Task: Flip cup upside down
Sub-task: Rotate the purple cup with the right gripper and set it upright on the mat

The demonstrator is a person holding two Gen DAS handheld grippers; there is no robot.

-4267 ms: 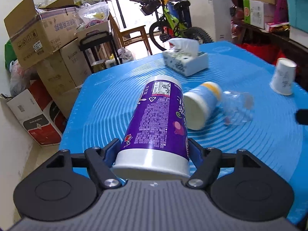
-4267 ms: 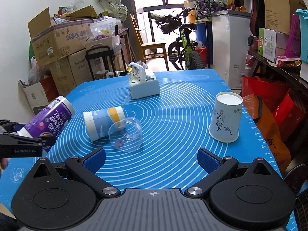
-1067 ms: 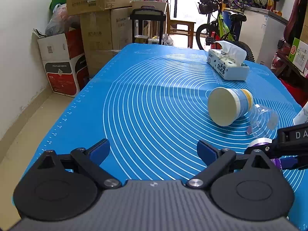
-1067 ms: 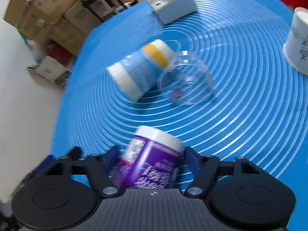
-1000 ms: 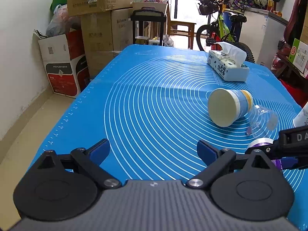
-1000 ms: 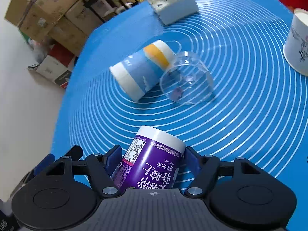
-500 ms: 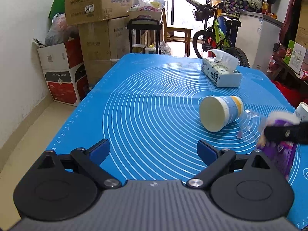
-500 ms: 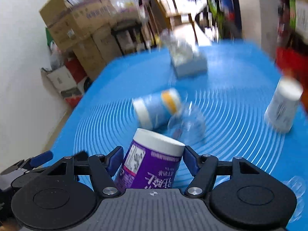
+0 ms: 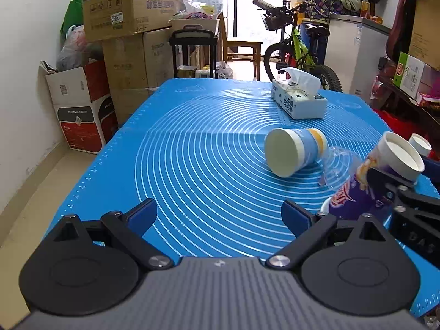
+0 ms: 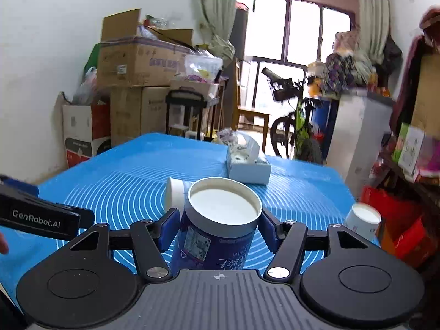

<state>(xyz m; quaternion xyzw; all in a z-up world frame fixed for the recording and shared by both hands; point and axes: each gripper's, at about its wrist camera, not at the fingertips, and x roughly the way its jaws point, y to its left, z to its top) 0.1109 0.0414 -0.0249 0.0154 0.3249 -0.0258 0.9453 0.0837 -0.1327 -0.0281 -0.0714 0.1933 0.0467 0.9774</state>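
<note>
The right tongs [image 10: 218, 229] are clamping the purple cup [image 10: 217, 228] base-up, tilting, not yet set down; the left tongs [image 9: 218, 214] are gaping empty beside it.

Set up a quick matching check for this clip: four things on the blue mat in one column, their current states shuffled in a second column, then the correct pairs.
Things
1. purple cup
2. blue and yellow paper cup
3. left gripper
4. tissue box

States
A. open, holding nothing
B. lying on its side on the mat
C. clamped in the right gripper, closed white end up
D. standing at the far side, a tissue sticking out

Pairs: 1-C, 2-B, 3-A, 4-D
</note>
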